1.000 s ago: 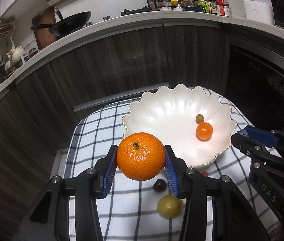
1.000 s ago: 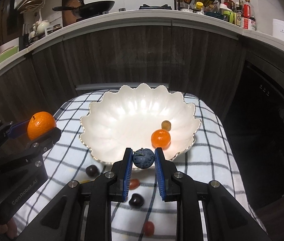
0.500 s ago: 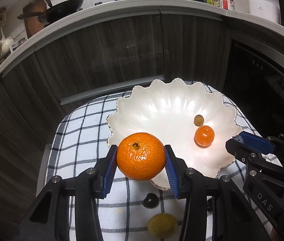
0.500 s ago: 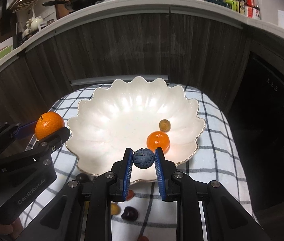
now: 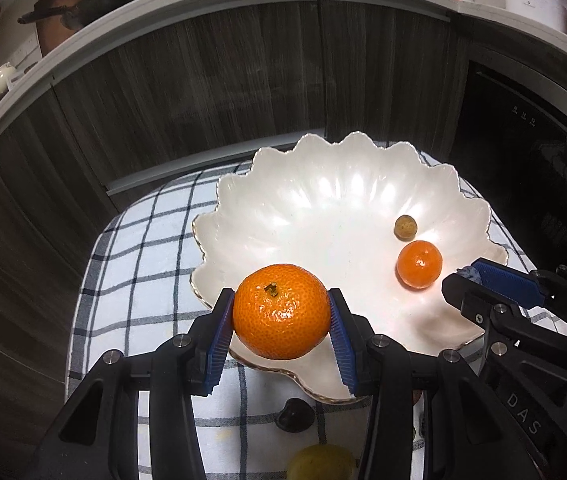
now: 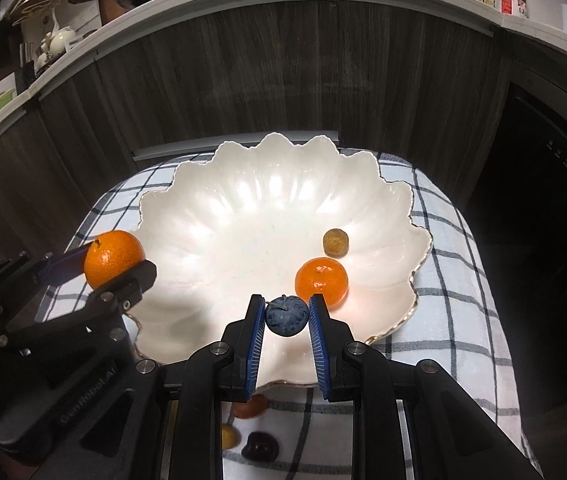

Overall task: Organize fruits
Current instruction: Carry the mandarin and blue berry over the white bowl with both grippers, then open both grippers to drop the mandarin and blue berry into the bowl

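right hand-held gripper's (image 6: 286, 316) plum (image 6: 286, 315), right-view only

Gripped mandarin (image 5: 281, 316), plum (image 6: 286, 315) over bowl (image 6: 243, 200)

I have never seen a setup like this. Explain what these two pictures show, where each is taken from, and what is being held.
No robot here: a person holds two hand-held clamps, each with a fisheye camera looking along its fingers. One picture is from the left gripper, clamped on a large mandarin. The other is from the right gripper, clamped on a small dark blue fruit. Both hang over a white scalloped bowl on a checked cloth. In the bowl lie a small orange and a brownish fruit. More small fruits wait on the cloth.
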`<state>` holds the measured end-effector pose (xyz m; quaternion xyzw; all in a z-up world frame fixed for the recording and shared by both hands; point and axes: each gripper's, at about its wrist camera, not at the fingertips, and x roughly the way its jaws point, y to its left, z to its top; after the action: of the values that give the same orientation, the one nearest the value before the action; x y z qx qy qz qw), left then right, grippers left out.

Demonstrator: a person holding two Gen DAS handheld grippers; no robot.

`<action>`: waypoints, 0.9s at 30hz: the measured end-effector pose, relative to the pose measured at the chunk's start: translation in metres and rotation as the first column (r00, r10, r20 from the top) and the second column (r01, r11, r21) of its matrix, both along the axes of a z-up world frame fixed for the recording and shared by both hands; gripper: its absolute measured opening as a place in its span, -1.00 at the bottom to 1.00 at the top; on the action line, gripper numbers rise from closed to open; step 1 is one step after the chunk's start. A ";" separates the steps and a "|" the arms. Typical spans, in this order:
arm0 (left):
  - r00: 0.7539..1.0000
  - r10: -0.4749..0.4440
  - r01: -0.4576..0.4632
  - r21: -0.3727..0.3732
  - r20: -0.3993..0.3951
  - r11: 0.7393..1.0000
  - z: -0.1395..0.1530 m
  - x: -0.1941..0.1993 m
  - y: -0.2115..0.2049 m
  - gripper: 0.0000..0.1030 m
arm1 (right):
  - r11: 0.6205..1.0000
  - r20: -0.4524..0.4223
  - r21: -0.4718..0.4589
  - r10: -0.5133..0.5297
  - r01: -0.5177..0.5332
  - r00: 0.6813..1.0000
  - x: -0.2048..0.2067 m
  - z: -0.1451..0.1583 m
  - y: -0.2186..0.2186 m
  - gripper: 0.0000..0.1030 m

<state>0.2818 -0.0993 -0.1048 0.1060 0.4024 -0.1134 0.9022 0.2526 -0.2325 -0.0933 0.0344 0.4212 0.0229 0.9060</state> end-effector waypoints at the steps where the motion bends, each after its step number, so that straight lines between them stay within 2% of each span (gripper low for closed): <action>1: 1.000 0.001 -0.001 0.000 -0.004 1.000 -0.002 0.001 -0.001 -0.12 | 1.000 -0.002 0.001 -0.001 0.001 1.000 0.001 -0.001 0.000 -0.54; 17: 0.998 0.009 -0.009 -0.011 -0.057 1.000 -0.014 0.006 -0.001 -0.11 | 1.000 -0.045 0.001 0.006 -0.006 0.999 0.010 -0.010 0.004 -0.51; 19: 0.998 0.013 -0.014 -0.013 -0.068 1.000 -0.016 0.006 0.001 -0.09 | 1.000 -0.044 -0.017 -0.004 0.004 0.999 0.010 -0.011 0.005 -0.36; 20: 0.997 0.020 -0.021 -0.012 -0.070 1.000 -0.016 0.007 0.002 -0.06 | 1.000 -0.042 -0.021 -0.012 0.011 0.999 0.009 -0.010 0.004 -0.18; 21: 0.998 0.029 -0.030 -0.011 -0.063 0.999 -0.015 0.006 0.004 0.05 | 0.999 -0.040 -0.023 -0.026 0.025 0.999 0.009 -0.010 0.002 -0.05; 22: 0.998 0.039 -0.040 -0.009 -0.053 0.999 -0.014 0.006 0.006 0.19 | 0.999 -0.037 -0.019 -0.036 0.035 0.999 0.009 -0.010 0.000 0.01; 24: 0.998 0.046 -0.047 -0.013 -0.042 0.999 -0.010 0.006 0.010 0.32 | 0.998 -0.038 -0.016 -0.066 0.065 0.997 0.008 -0.009 -0.006 0.23; 27: 0.999 0.048 -0.049 -0.010 -0.024 0.999 -0.005 0.004 0.014 0.50 | 0.996 -0.037 0.002 -0.089 0.089 0.995 0.006 -0.008 -0.012 0.36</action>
<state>0.2862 -0.0858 -0.1099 0.0899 0.4149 -0.0948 0.9004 0.2588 -0.2449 -0.1012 0.0553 0.4357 -0.0176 0.8982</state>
